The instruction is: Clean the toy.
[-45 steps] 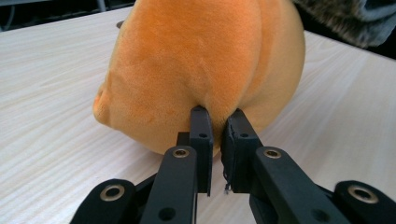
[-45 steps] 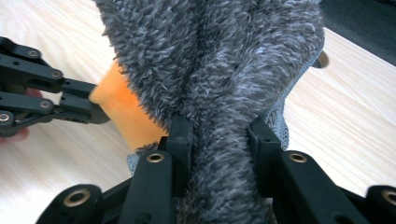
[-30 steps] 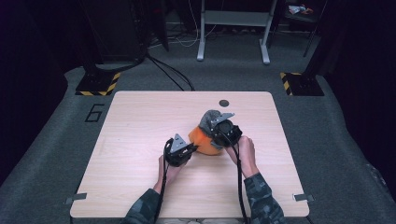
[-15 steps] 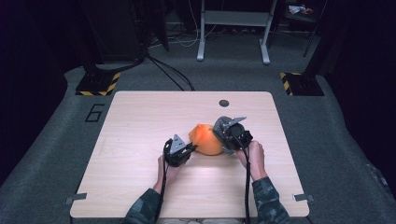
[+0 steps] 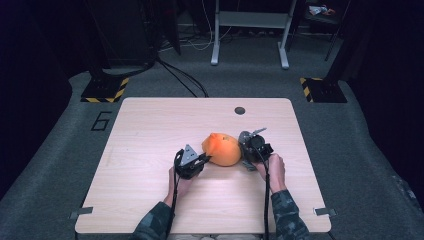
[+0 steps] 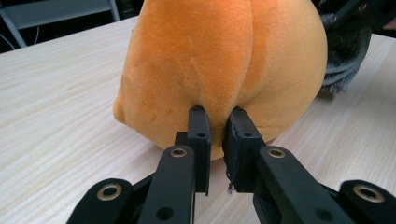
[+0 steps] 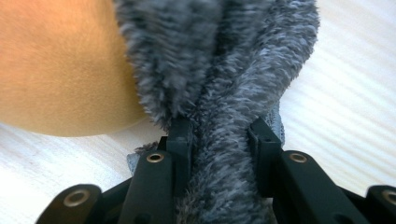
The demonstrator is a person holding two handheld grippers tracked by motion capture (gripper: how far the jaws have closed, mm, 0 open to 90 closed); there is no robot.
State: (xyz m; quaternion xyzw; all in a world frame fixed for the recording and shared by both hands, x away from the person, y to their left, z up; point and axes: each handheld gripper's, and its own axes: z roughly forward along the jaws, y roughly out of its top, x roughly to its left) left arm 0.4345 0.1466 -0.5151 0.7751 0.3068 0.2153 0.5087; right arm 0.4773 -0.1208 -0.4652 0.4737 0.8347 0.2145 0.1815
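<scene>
An orange plush toy [image 5: 222, 149] lies in the middle of the wooden table [image 5: 150, 125]. It has a grey furry part [image 7: 224, 60] on its right side. My left gripper [image 5: 202, 160] is against the toy's left flank. In the left gripper view my left gripper [image 6: 218, 122] is shut on a small fold of the orange plush [image 6: 219, 56]. My right gripper [image 5: 247, 147] is at the toy's right. In the right gripper view my right gripper [image 7: 219, 130] is shut on the thick grey fur, with the orange body [image 7: 60, 65] to its left.
A dark round hole [image 5: 240, 110] sits near the table's far edge. Beyond the table are two black bases with yellow hazard stripes [image 5: 105, 90] [image 5: 320, 89] and a grey metal frame [image 5: 250, 30] on the carpet. Bare tabletop lies to the left and right.
My right gripper has come down and to the right with the grey fur, from over the toy's top to beside it. The left gripper has kept still.
</scene>
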